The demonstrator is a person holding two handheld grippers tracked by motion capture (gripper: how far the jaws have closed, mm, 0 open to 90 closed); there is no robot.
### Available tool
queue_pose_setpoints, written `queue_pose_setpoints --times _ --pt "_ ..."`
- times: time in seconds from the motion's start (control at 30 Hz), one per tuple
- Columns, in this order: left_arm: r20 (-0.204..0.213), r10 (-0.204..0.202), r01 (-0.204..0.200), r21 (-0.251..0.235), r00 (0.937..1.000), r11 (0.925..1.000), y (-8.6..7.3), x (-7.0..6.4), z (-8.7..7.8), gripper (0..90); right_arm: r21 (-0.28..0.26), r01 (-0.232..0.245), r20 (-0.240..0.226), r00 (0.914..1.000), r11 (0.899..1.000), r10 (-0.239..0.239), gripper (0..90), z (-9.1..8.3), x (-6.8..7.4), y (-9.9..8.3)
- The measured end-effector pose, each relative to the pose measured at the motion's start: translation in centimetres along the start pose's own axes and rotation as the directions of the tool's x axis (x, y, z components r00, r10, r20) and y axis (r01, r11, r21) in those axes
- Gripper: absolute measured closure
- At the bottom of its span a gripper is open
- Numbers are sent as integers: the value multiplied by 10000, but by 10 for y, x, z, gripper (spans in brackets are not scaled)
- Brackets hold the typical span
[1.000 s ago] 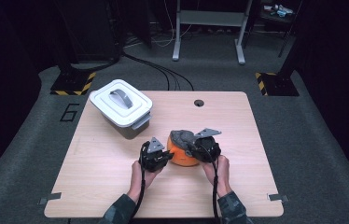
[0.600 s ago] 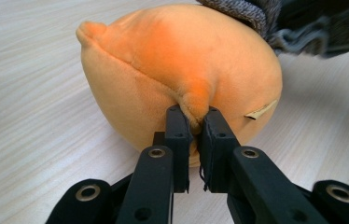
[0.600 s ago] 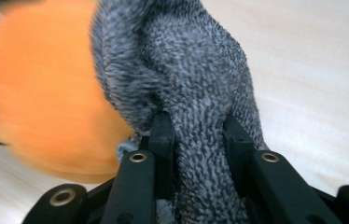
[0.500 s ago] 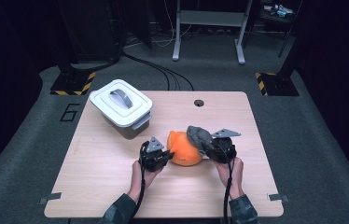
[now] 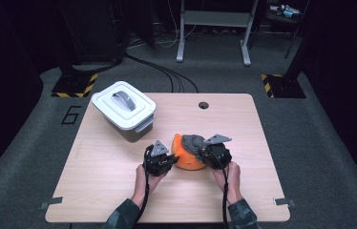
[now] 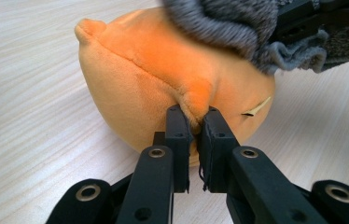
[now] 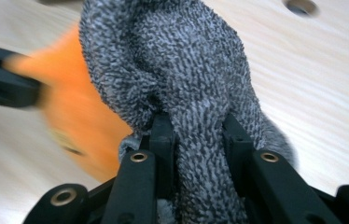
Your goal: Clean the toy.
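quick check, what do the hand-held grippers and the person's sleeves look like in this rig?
Both are black: left hand-held gripper and right hand-held gripper, each topped by a grey three-cornered plate. The jaws are flat black bars with round metal-ringed screw holes. A black cable trails back from each along the forearm. The sleeves are dark, greenish, patterned.

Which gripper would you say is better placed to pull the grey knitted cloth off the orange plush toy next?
The right gripper: its jaws already clamp the grey knitted cloth. The left gripper is pinching a fold of the orange plush toy, so it is better suited to anchoring.
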State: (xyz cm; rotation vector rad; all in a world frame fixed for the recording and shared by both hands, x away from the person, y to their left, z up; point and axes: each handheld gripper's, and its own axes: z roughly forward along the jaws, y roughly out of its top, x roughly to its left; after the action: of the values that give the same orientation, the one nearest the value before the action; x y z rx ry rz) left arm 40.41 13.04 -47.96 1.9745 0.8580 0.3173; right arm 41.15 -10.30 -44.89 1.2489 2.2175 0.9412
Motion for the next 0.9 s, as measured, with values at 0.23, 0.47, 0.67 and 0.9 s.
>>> queue_pose_setpoints --times 0.23,0.47,0.67,0.9 --pt "-8 -98 98 21 10000 9999 0 1 1 828 657 -737 511 9962 9951 705 710 7 -35 -18" --pt "108 -229 230 -43 9997 9997 0 3 2 828 -632 280 -242 9993 9976 -296 707 -28 -1 14" --pt "79 -206 206 81 9998 9998 -1 6 1 823 -160 762 -471 9959 9970 -769 708 2 27 22" --pt "118 308 -308 -42 9995 9995 2 2 -4 623 -160 371 -762 9964 9992 -382 709 5 18 23"
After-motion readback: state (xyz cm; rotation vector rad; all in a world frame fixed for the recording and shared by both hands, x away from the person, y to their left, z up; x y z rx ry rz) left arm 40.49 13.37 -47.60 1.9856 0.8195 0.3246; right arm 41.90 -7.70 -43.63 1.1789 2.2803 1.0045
